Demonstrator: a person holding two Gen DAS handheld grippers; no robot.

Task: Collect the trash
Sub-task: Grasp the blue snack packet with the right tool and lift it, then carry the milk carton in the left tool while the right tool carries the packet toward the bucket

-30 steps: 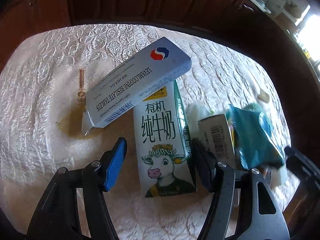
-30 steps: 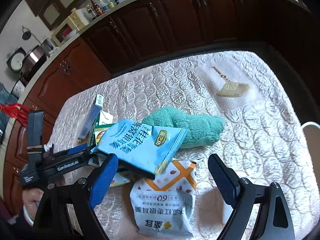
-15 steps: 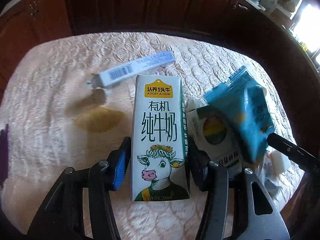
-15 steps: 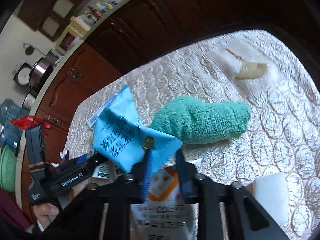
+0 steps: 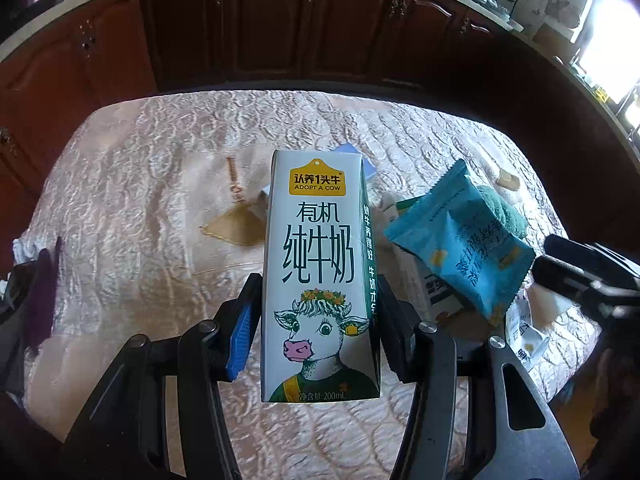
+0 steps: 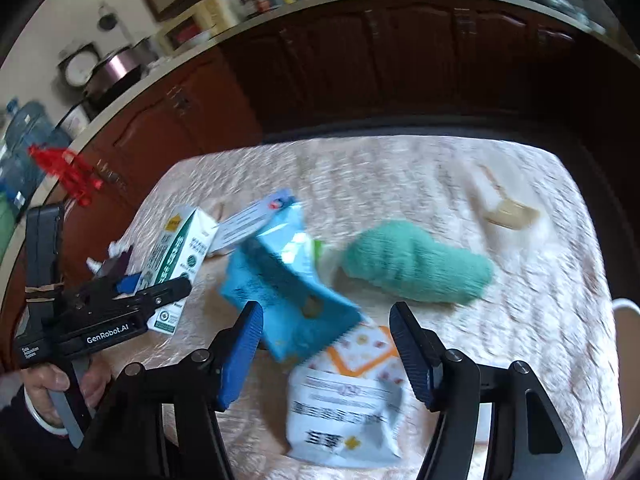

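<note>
Two grippers: left gripper [image 5: 316,320] jaws clamp the milk carton [image 5: 320,272], long axis toward 12 o'clock; right gripper [image 6: 326,346] jaws opening, blue snack pouch [image 6: 280,284] loose between them over desk [image 6: 540,300].

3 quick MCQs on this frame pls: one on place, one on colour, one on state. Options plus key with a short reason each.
1. Where does the green towel lie?
A. on the tablecloth, beyond the snack bags
B. in the left tongs
C. on the kitchen counter

2. What colour is the snack bag between the right tongs' fingers?
A. red
B. blue
C. black

3. What are the left tongs doing?
A. hanging free with nothing between them
B. clamped on the milk carton
C. clamped on the towel

Key:
1 A, it rests on the quilted tablecloth behind the bags.
2 B, the bag is bright blue; the jaws are opening and their pads stand clear of it.
3 B, both pads press the carton's sides, and it stands upright off the cloth.
</note>
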